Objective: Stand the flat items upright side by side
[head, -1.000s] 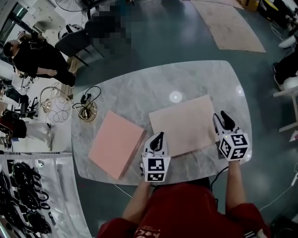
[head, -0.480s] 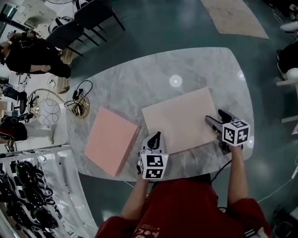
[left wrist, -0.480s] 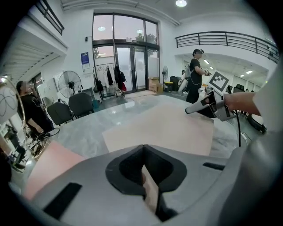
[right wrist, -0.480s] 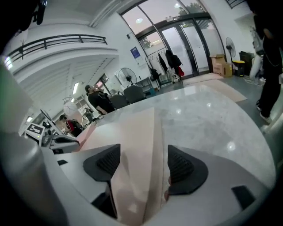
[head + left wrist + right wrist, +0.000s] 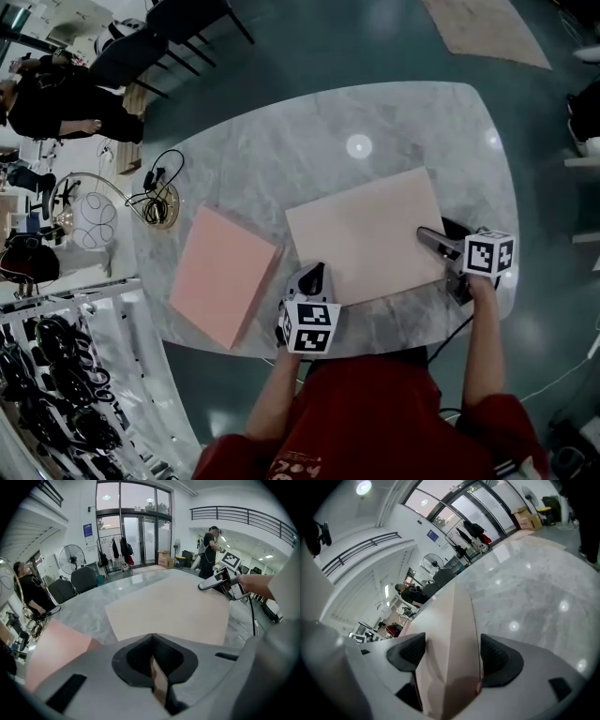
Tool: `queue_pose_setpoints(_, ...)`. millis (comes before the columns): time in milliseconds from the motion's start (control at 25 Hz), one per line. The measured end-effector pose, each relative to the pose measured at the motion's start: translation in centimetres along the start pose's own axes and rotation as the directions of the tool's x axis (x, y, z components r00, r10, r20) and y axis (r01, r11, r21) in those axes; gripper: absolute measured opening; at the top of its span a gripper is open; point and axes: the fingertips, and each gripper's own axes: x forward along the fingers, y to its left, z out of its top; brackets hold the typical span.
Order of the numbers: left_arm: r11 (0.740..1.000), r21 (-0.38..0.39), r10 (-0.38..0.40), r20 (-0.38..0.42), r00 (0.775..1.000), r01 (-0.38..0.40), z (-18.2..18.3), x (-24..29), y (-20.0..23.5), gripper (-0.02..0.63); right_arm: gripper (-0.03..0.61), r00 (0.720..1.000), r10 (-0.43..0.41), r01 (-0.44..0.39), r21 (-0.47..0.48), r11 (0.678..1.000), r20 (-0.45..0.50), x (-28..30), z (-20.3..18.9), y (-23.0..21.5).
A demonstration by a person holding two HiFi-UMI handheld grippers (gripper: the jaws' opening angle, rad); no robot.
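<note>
Reaching up from the bottom of the head view, your two bare forearms bracket the beige board (image 5: 366, 234), which lies flat at the middle of the marble table (image 5: 281, 159). Your right gripper (image 5: 436, 246) comes in at the board's right edge, rolled onto its side and angled gently downward. Its jaws have just been opening and now stand wide and released, straddling that edge with the board between them. Your left gripper (image 5: 314, 279) tips steeply down at the board's lower left edge, its jaws pressed together at the tips. The pink board (image 5: 225, 277) also lies flat, in the left half of the table, with a narrow strip of marble between it and the beige one
</note>
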Motion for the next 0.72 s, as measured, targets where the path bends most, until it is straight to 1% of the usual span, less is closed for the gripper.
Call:
queue_pose_setpoints(80,1.000,0.004,-0.009,-0.021,1.000,0.009,0.0,0.1,0.0,0.006,0.341,1.000,0.013,-0.013,0.012,1.000,-0.004,0.1,-0.1,-0.2)
queue_pose_setpoints(160,1.000,0.006,-0.014,-0.038,0.999,0.015,0.0,0.2,0.0,0.006,0.341,1.000,0.016,-0.016,-0.002,1.000,-0.014,0.2,-0.2,-0.3)
queue_pose_setpoints(280,1.000,-0.013,-0.020,-0.046,0.999,0.020,-0.3,0.4,0.2,0.006,0.339,0.999,0.031,-0.031,-0.005,1.000,-0.026,0.4,-0.1,0.1)
queue_pose_setpoints(400,0.999,-0.036,-0.021,-0.057,0.998,0.019,-0.3,0.5,0.2,0.006,0.336,0.999,0.012,-0.012,-0.011,1.000,-0.033,0.2,0.1,0.4)
queue_pose_setpoints(480,0.999,-0.034,-0.021,-0.065,0.998,0.019,-0.2,0.4,0.2,0.006,0.331,0.999,-0.008,0.008,-0.022,1.000,-0.033,-0.1,0.1,0.5)
queue_pose_setpoints(600,0.998,-0.053,-0.031,-0.049,0.998,0.028,-0.3,0.1,0.4,0.006,0.322,1.000,-0.015,0.014,-0.060,0.998,-0.021,-0.9,0.8,1.8)
queue_pose_setpoints(720,0.995,-0.091,-0.043,-0.030,0.999,0.040,-0.1,-0.6,1.0,0.006,0.316,1.000,-0.010,0.006,-0.130,0.992,-0.030,-1.9,1.8,4.2)
